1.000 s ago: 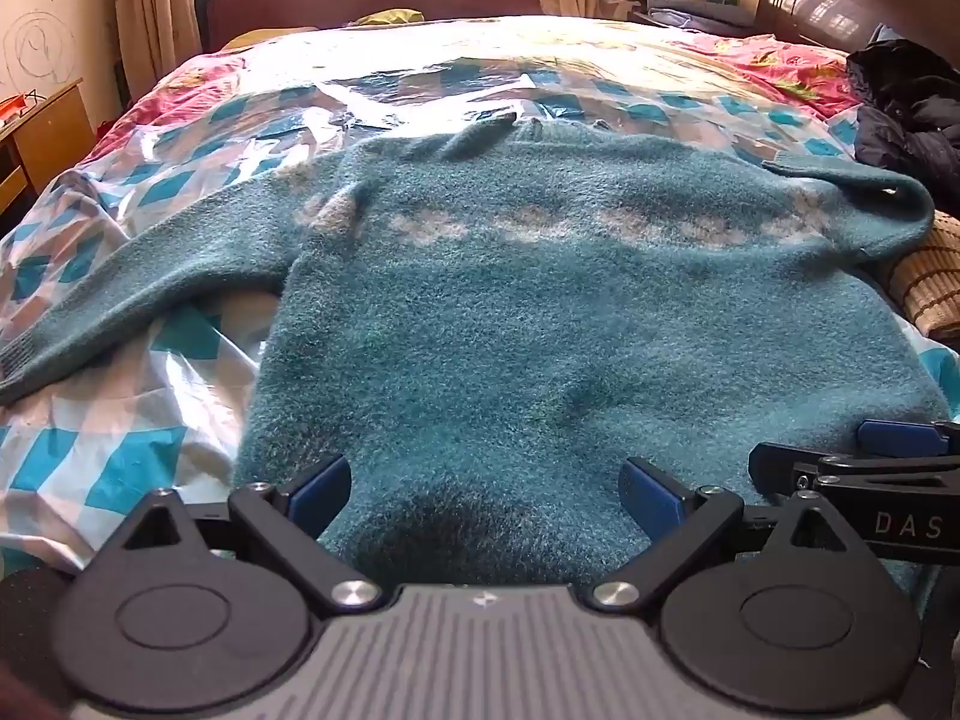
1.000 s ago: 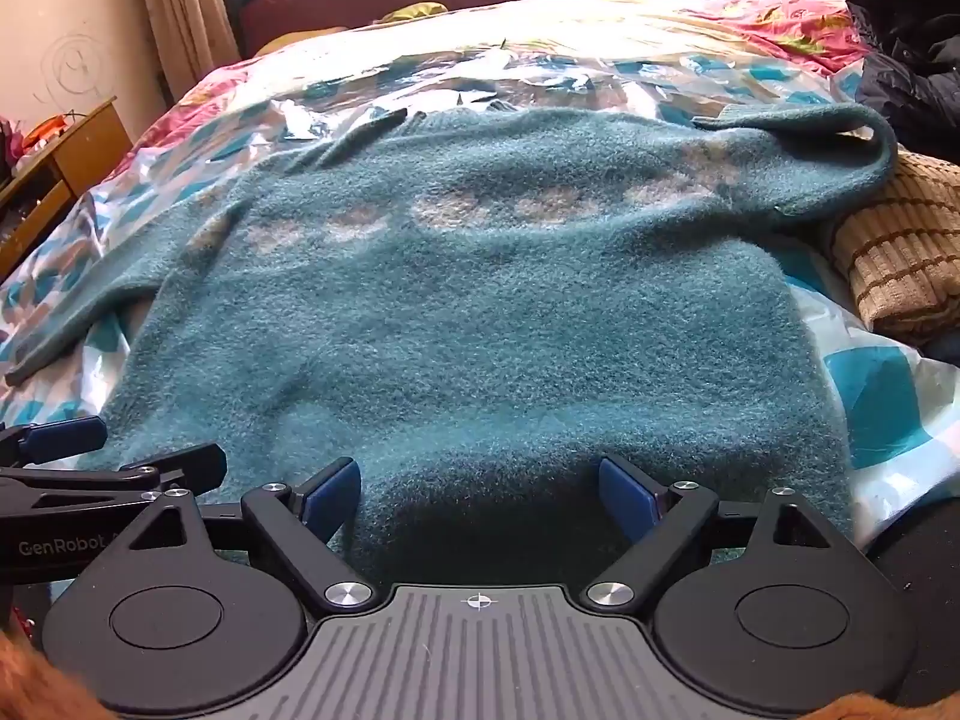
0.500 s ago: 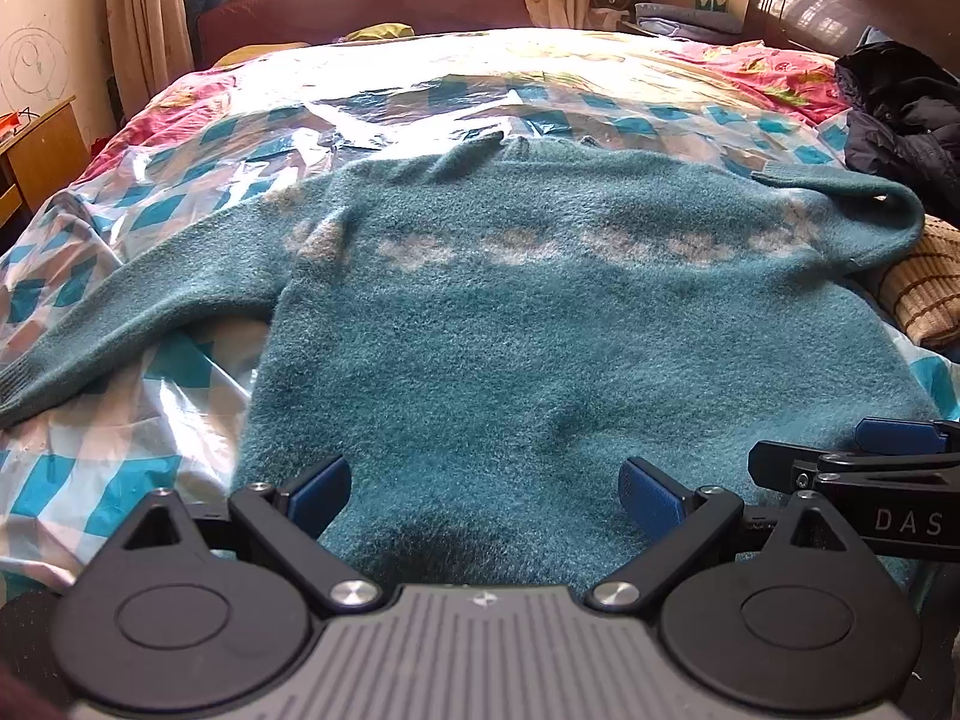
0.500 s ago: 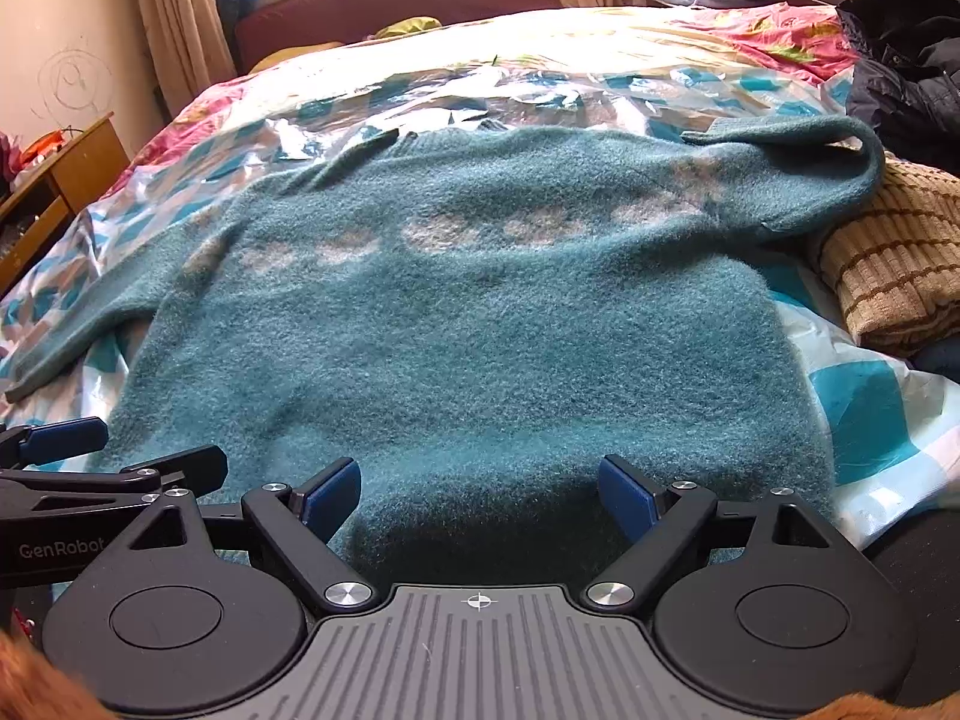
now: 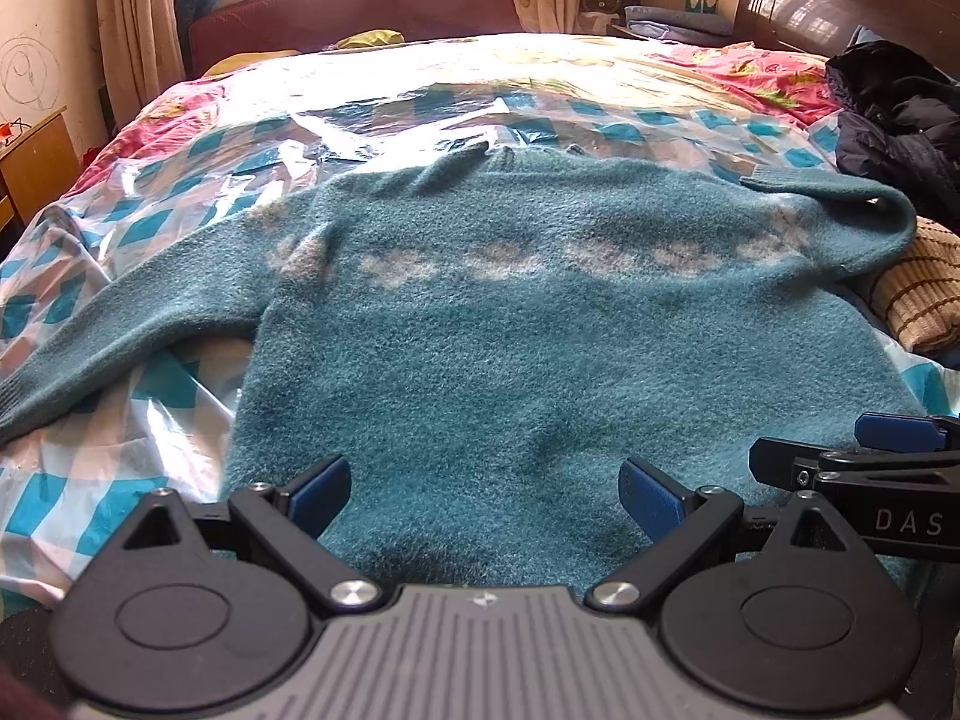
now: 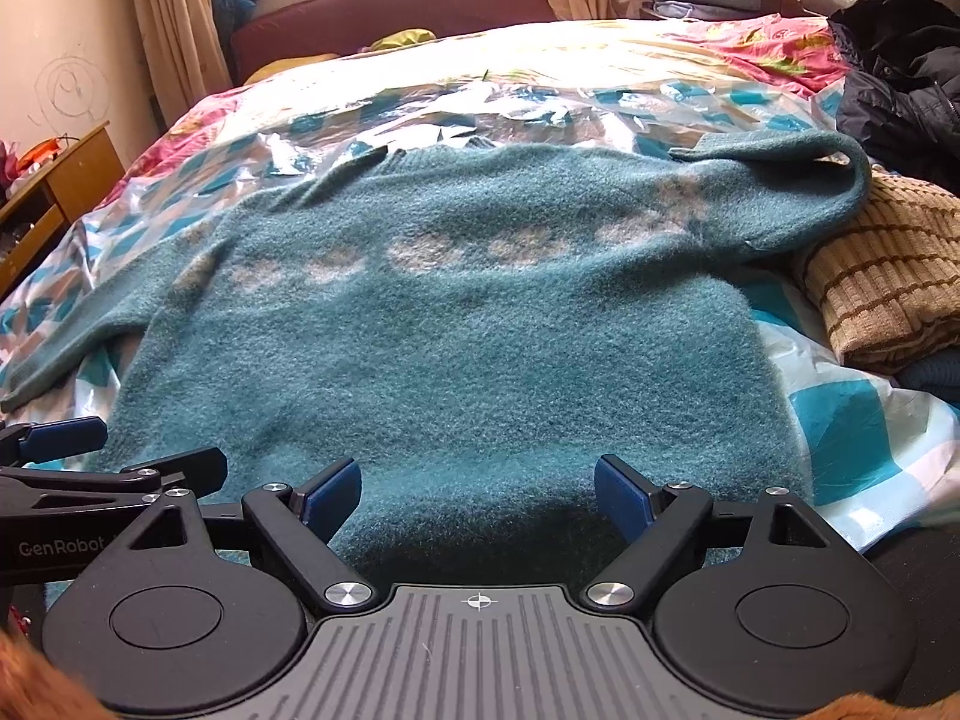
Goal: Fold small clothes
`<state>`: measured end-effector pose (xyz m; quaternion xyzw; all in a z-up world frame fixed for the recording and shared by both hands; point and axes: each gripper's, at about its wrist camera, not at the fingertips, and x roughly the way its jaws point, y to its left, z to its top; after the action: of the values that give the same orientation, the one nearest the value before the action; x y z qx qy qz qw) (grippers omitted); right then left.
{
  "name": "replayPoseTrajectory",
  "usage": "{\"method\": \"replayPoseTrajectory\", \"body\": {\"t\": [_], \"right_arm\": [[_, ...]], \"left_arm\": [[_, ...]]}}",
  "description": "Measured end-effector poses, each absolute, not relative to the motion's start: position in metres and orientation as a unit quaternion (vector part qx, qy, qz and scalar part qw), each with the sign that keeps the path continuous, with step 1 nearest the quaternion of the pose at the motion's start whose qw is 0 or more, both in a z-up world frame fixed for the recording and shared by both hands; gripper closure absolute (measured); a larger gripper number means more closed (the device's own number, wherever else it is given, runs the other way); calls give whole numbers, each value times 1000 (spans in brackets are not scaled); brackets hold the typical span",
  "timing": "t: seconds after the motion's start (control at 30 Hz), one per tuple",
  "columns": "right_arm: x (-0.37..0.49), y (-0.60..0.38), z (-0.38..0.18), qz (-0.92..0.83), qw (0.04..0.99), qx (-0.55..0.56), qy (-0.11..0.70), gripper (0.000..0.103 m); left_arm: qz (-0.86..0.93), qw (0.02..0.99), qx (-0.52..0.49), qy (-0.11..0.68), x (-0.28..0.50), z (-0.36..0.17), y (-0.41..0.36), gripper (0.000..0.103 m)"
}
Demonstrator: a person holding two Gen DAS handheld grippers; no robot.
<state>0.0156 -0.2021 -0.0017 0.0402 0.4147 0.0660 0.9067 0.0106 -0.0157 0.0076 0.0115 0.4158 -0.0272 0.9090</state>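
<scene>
A teal sweater (image 5: pixel 540 324) lies spread flat on the bed (image 5: pixel 150 228) — its left sleeve (image 5: pixel 120 342) stretched out, its right sleeve (image 5: pixel 840 204) folded back over the shoulder. At the near hem, the left hand-held gripper (image 5: pixel 483 489) and right hand-held gripper (image 6: pixel 477 489) hover side by side — both released, fingers wide apart.

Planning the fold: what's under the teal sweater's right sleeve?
The fuzzy teal sweater's folded-back right sleeve rests on its own shoulder, against a tan striped knit. What lies beneath the knit is hidden.
</scene>
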Motion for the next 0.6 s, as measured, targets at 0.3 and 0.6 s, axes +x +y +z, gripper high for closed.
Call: {"method": "replayPoseTrajectory", "body": {"t": [0.3, 0.6], "right_arm": [[28, -224, 24, 57, 922, 54, 379, 20], [85, -279, 49, -21, 947, -27, 319, 26]], "left_arm": [[-57, 922, 29, 382, 25, 28, -32, 2], [-95, 931, 39, 351, 68, 49, -71, 2]]}}
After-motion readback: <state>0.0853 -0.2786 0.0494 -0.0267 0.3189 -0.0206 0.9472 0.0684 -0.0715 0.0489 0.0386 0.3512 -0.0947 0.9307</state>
